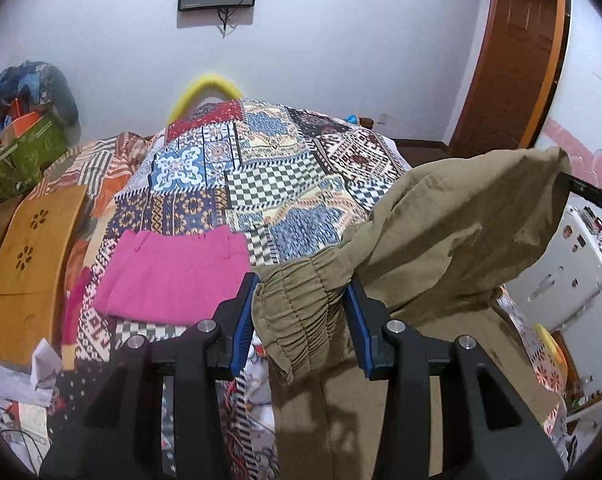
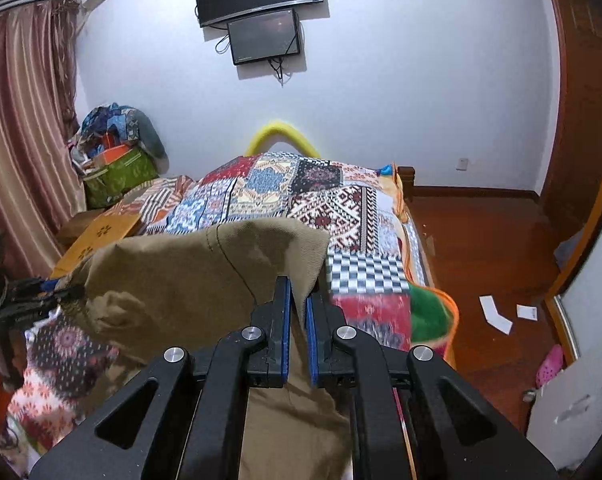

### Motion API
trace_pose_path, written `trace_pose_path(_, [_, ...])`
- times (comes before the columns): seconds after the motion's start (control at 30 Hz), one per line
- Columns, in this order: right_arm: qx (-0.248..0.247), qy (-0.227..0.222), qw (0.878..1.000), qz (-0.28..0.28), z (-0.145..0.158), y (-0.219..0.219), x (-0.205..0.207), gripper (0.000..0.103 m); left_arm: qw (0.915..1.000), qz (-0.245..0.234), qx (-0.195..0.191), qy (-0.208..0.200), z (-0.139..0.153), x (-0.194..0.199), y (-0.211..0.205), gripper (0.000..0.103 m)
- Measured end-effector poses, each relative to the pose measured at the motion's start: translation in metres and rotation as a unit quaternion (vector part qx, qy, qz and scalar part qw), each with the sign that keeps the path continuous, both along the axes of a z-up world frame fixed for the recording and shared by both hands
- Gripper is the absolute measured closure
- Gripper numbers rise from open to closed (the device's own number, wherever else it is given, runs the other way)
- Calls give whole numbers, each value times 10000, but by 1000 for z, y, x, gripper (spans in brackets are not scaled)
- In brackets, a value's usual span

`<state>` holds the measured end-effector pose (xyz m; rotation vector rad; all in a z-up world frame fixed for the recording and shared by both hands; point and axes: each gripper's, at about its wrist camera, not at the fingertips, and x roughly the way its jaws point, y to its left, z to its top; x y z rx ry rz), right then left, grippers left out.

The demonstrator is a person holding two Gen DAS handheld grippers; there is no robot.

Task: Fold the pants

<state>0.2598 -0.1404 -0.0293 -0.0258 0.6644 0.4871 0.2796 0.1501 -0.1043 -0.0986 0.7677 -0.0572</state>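
Khaki pants (image 1: 453, 236): lifted over the bed (image 1: 261, 168).
Left gripper (image 1: 301, 320): jaws pinch my elastic waistband.
Right gripper (image 2: 298, 320): jaws clamp a corner.

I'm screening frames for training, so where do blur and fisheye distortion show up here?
Left wrist view: sharp overall; the door frame bows strongly at the edge, and dark vignette fills the corners. Right wrist view: the quilt just right of the fingers is motion-smeared, the far quilt and the pants stay fairly crisp; the curtain curves.
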Motion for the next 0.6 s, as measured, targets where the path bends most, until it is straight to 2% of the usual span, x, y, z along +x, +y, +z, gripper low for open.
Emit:
trace_pose_path(0.27, [13,293,9996,-21,-19,-13,-53,97,9998,-152,-38,152,-13,-42,-10,61])
trace_pose_path(0.6, [-200,1052,9942,-92,-72,-26,-109,97,9986,-205,-62,478,-47,-85,-20,61])
